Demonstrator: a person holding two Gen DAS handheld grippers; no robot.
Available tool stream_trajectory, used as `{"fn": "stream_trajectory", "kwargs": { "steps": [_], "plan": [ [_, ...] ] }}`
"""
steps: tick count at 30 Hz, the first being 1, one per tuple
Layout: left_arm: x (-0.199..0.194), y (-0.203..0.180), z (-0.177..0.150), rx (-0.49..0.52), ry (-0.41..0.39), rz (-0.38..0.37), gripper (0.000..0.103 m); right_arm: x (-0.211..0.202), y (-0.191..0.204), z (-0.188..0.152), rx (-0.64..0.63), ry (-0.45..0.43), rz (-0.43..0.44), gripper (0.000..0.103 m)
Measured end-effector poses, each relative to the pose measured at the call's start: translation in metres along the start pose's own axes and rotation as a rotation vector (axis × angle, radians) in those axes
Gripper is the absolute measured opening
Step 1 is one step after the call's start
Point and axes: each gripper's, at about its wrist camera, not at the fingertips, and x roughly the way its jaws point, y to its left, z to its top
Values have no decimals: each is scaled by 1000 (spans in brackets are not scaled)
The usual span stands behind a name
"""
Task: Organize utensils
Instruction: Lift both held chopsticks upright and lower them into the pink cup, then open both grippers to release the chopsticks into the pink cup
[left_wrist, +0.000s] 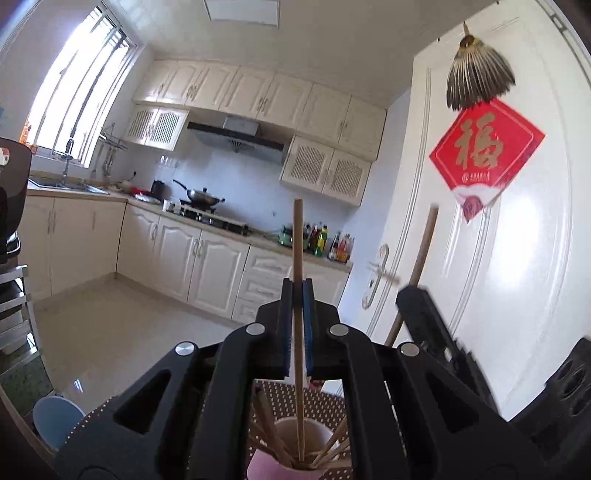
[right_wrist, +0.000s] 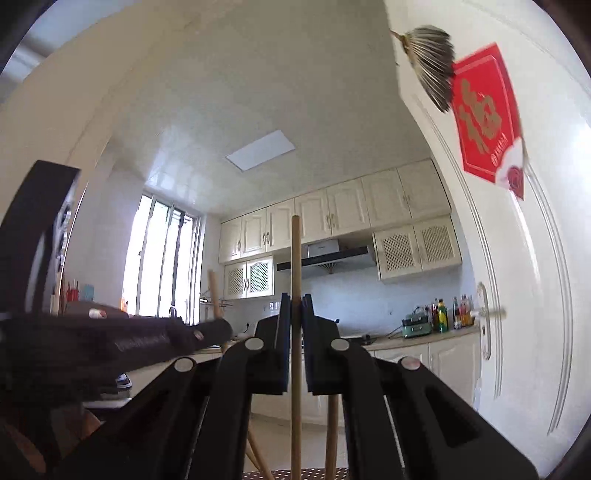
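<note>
My left gripper (left_wrist: 298, 286) is shut on a wooden chopstick (left_wrist: 297, 240) that stands upright. Its lower end reaches down into a paper cup (left_wrist: 286, 428) holding several more chopsticks, just below the jaws. To the right, the right gripper (left_wrist: 417, 291) holds a second chopstick (left_wrist: 424, 240), tilted. In the right wrist view, my right gripper (right_wrist: 295, 299) is shut on that upright chopstick (right_wrist: 295, 258). The left gripper (right_wrist: 218, 328) shows blurred at the left with its chopstick (right_wrist: 213, 291). The cup is hidden in this view.
The cup stands on a table with a brown dotted cloth (left_wrist: 325, 402). A white door (left_wrist: 517, 258) with a red paper sign is close on the right. A blue stool (left_wrist: 55, 417) and a metal rack (left_wrist: 14, 314) stand at the left. Kitchen cabinets line the far wall.
</note>
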Motion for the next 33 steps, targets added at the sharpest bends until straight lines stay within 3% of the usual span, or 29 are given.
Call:
{"fn": "stream_trajectory", "kwargs": {
  "steps": [15, 29, 30, 33],
  "plan": [
    [4, 3, -4, -16, 69, -11, 7, -12, -3, 7, -39, 12, 42, 7],
    [-5, -6, 0, 8, 121, 10, 8, -22, 1, 8, -41, 107, 52, 7],
    [-7, -6, 0, 10, 124, 11, 11, -23, 2, 10, -40, 109, 50, 7],
    [-15, -9, 4, 13, 124, 22, 37, -29, 4, 19, -37, 112, 38, 15]
  ]
}}
